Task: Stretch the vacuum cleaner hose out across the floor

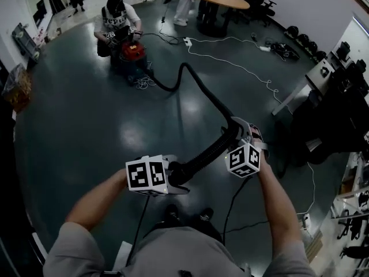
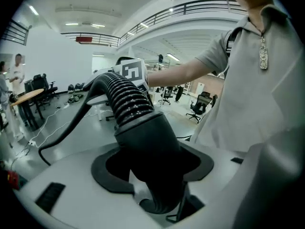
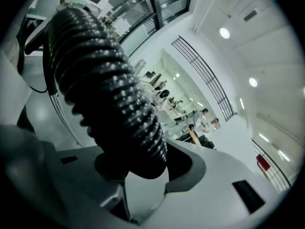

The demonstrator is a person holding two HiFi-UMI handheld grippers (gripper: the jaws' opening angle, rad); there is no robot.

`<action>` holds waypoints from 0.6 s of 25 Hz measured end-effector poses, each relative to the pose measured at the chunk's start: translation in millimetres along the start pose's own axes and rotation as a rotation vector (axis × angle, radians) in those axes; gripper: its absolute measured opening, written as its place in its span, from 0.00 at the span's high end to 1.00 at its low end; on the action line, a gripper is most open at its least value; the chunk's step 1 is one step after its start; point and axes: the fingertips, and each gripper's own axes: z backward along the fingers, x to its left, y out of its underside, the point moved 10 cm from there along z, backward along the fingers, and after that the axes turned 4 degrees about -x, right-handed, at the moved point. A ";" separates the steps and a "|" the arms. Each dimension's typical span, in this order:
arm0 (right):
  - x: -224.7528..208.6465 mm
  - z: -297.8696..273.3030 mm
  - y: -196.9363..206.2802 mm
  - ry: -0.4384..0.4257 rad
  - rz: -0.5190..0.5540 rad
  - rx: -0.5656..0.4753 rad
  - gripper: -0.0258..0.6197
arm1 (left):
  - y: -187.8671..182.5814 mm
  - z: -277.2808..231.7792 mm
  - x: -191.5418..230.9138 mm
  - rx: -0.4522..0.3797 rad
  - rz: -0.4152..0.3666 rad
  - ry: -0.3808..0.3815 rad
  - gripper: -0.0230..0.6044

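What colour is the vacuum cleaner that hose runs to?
The vacuum cleaner is red, where the hose ends; head view shows it best.

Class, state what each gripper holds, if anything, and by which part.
Both hold the vacuum hose: left gripper on its smooth end cuff, right gripper on the ribbed section.

Left gripper (image 1: 174,176), right gripper (image 1: 235,133) held out front, side by side, each clamped on hose (image 1: 209,96).
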 end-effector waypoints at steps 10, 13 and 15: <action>22.6 103.6 106.0 0.052 -0.245 0.248 0.68 | -35.0 -91.2 5.4 0.157 -0.086 0.143 0.58; 39.3 138.1 128.6 0.025 -0.285 0.278 0.68 | -38.8 -118.6 -7.7 0.184 -0.090 0.121 0.59; 49.4 161.3 144.5 0.001 -0.307 0.289 0.68 | -46.7 -135.7 -22.1 0.223 -0.088 0.102 0.60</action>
